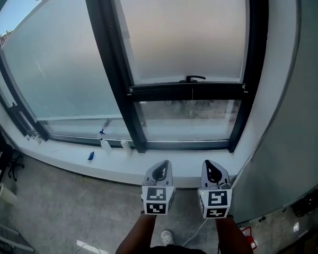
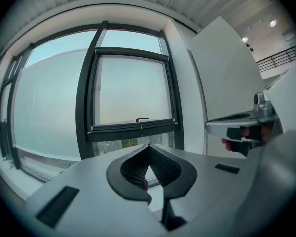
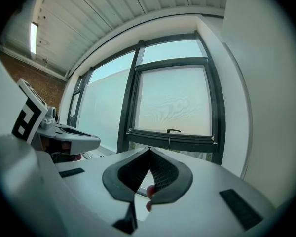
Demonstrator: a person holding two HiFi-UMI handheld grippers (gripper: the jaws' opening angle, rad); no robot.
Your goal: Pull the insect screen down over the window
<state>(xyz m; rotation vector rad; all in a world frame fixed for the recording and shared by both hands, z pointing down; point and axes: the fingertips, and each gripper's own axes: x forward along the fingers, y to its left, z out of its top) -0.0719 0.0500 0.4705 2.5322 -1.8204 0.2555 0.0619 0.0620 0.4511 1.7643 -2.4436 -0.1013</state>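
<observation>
Handle (image 1: pixel 192 79), small and black, on the level dark screen bar (image 1: pixel 164 90) sat ahead of and above your clenched, empty left gripper (image 1: pixel 159 168) and right gripper (image 1: pixel 213 168), nearer the right.

Interior of an industrial-style commercial building, probably a loft office or workshop: tall black-framed windows (image 1: pixel 122 78) above a white sill (image 1: pixel 116 165), bare concrete floor (image 1: pixel 69 210), ribbed panel ceiling (image 3: pixel 103 19) with strip light (image 3: pixel 33 36), brick wall (image 3: pixel 44 83), upper-level railing (image 2: pixel 281 58).
</observation>
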